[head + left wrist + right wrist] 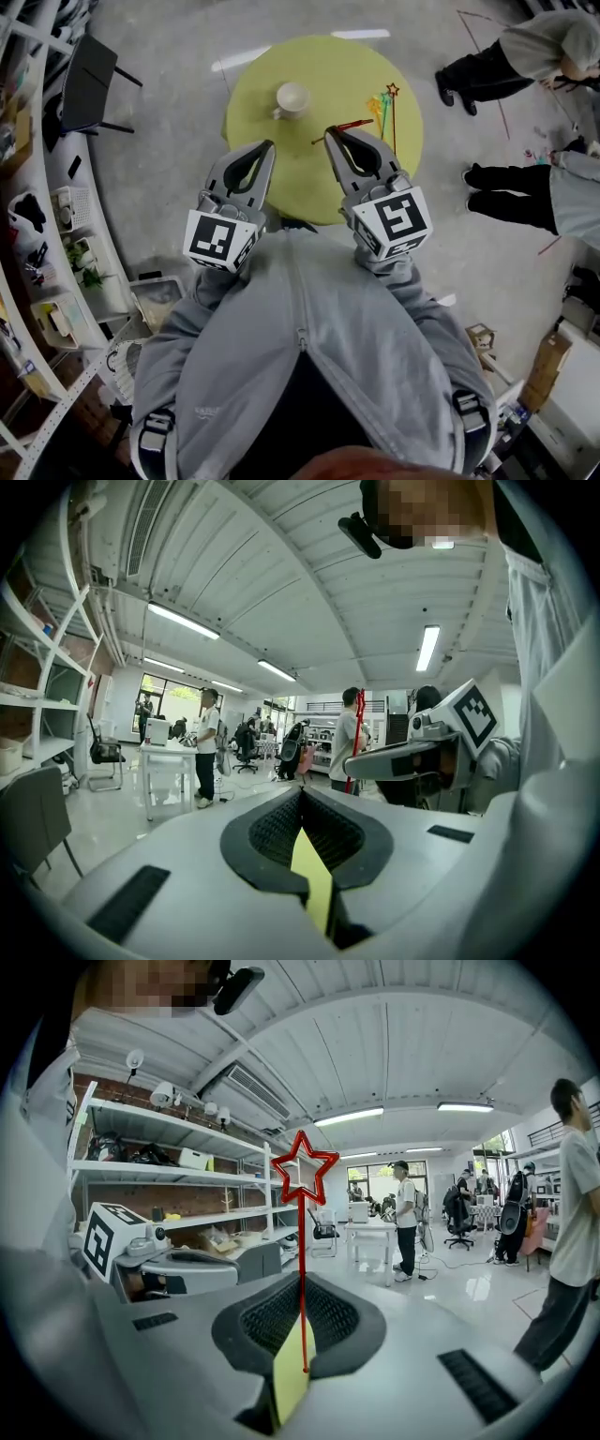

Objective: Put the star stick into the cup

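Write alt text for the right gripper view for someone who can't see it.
The right gripper is shut on a thin red star stick, its outline star rising centre frame above the jaws. Behind is a bright workshop: the left gripper and wall shelves at left, a person by a white table further back, another person at the right edge.

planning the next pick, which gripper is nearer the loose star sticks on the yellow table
Right. The right gripper, holding a red star stick, is just left of the loose green and yellow star sticks; the left gripper is farther left.
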`<state>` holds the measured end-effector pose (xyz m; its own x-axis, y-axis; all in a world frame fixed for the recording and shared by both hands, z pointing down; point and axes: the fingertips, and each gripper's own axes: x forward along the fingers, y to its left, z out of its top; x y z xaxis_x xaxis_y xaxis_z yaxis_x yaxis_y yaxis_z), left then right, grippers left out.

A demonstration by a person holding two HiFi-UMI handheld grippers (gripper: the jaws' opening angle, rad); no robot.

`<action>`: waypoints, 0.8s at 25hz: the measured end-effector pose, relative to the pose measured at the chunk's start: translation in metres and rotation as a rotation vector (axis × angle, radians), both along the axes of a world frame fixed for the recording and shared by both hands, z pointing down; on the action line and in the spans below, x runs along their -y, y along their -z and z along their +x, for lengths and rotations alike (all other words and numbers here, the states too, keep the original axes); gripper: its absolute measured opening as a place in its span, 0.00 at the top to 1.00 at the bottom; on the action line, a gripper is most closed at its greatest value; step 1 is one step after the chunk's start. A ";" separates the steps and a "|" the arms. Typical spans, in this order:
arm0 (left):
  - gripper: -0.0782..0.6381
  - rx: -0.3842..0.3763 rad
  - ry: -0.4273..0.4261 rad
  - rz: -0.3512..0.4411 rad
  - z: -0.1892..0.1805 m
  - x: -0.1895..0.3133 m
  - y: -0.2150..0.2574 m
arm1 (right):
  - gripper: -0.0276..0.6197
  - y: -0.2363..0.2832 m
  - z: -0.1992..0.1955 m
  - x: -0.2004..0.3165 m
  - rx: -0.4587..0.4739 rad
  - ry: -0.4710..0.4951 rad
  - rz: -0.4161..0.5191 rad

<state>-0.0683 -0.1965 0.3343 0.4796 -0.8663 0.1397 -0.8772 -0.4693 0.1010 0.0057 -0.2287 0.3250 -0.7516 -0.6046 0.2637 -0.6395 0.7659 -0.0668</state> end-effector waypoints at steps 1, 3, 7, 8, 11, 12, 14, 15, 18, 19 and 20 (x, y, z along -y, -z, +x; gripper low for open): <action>0.87 0.000 -0.004 -0.005 0.002 0.007 -0.002 | 0.90 -0.002 0.001 0.007 0.001 0.001 -0.005; 0.87 0.002 -0.014 -0.005 0.005 0.017 -0.005 | 0.90 -0.006 0.001 0.019 0.003 0.003 -0.013; 0.87 0.003 -0.009 -0.025 0.001 0.032 -0.008 | 0.90 -0.012 -0.004 0.034 0.000 0.007 -0.023; 0.87 0.002 -0.011 -0.028 -0.001 0.034 -0.009 | 0.90 -0.013 -0.005 0.036 -0.002 0.007 -0.024; 0.87 -0.004 -0.024 -0.032 -0.004 0.042 -0.012 | 0.90 -0.013 -0.010 0.044 -0.005 0.004 -0.027; 0.87 -0.007 -0.029 -0.035 -0.004 0.046 -0.012 | 0.90 -0.013 -0.012 0.047 -0.005 0.001 -0.028; 0.87 -0.011 -0.043 -0.041 -0.004 0.053 -0.013 | 0.90 -0.015 -0.015 0.054 -0.007 -0.005 -0.034; 0.87 -0.011 -0.051 -0.045 -0.005 0.056 -0.014 | 0.90 -0.015 -0.016 0.058 -0.009 -0.008 -0.038; 0.87 -0.011 -0.073 -0.062 -0.008 0.064 -0.016 | 0.90 -0.020 -0.023 0.067 -0.019 -0.009 -0.052; 0.87 -0.012 -0.079 -0.068 -0.011 0.068 -0.019 | 0.90 -0.023 -0.026 0.071 -0.021 -0.010 -0.056; 0.87 -0.012 -0.083 -0.072 -0.013 0.073 -0.022 | 0.90 -0.026 -0.030 0.077 -0.022 -0.012 -0.059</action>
<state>-0.0811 -0.2692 0.3562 0.5516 -0.8112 0.1940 -0.8340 -0.5318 0.1475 -0.0243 -0.3052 0.3510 -0.7382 -0.5964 0.3153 -0.6503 0.7534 -0.0975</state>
